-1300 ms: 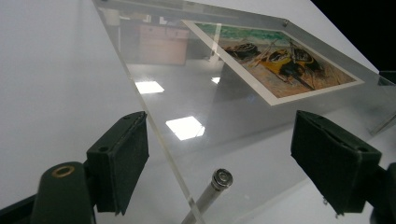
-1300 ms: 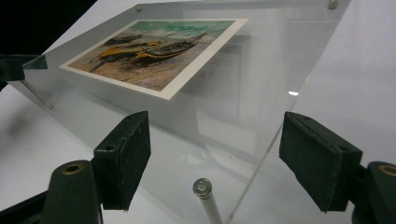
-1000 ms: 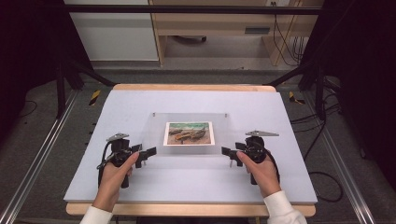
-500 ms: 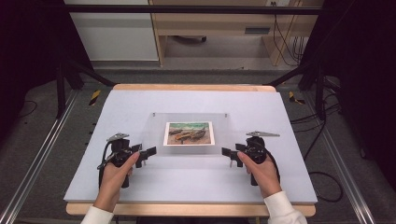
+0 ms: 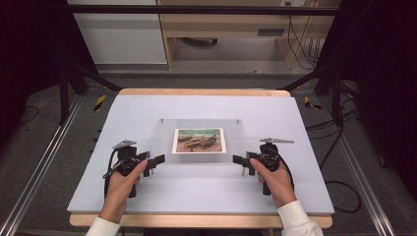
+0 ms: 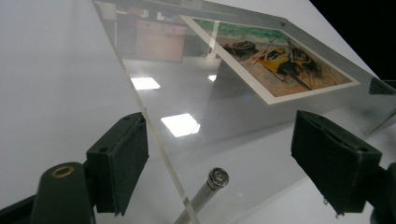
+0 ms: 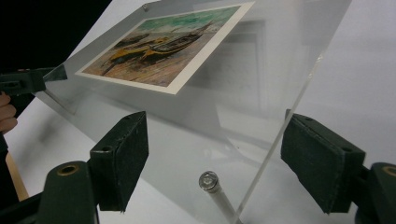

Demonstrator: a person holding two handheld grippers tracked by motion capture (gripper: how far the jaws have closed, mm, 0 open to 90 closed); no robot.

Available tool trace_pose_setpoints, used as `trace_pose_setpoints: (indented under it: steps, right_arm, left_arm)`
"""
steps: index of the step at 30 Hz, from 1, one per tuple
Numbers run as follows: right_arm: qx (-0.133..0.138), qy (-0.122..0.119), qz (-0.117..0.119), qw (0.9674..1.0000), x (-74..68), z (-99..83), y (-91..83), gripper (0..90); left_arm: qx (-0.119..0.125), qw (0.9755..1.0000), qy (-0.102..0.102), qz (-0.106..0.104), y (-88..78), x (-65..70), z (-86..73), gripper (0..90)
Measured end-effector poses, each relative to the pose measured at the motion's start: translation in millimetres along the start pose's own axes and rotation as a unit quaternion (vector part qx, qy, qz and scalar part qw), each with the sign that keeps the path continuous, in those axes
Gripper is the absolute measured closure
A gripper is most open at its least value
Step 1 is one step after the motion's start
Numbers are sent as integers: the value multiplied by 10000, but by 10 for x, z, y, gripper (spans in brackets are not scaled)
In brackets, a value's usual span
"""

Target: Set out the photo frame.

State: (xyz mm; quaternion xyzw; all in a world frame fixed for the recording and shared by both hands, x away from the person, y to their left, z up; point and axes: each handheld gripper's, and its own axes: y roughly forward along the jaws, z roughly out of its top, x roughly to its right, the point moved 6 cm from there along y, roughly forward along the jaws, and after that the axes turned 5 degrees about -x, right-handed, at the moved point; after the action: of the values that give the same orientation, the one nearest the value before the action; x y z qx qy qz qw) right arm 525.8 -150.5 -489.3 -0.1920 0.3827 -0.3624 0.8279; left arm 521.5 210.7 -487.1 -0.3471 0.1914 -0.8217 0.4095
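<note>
Left gripper (image 5: 156, 161), fingers (image 6: 119, 163) apart, straddles the near-left corner of the clear acrylic frame (image 5: 199, 155) lying mid-tabletop (image 5: 196, 189). Advise closing squarely on the bare edge, off the boat print (image 5: 199, 140). Panel rigid, glossy, slippery; steel corner post (image 7: 208, 181). Right gripper (image 5: 239, 160) likewise spread at the near-right corner.

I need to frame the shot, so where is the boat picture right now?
In the high view the boat picture lies under the clear acrylic panel at the table's centre, between the left gripper and right gripper.
</note>
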Motion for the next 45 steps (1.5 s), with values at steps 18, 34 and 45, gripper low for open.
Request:
trace_pose_setpoints:
  steps: [18,34,45]
  right_arm:
    - [58,13,-64,10000,17,17,7,264]
    - [251,-72,-138,9996,62,115,20,298]
    - [218,-192,-129,9995,74,95,-5,300]
  left_arm:
    - [-41,10000,45,-36,-3,-10,7,193]
    - [69,9994,293,172,59,-73,116,211]
    - [145,9990,363,208,32,-59,98,239]
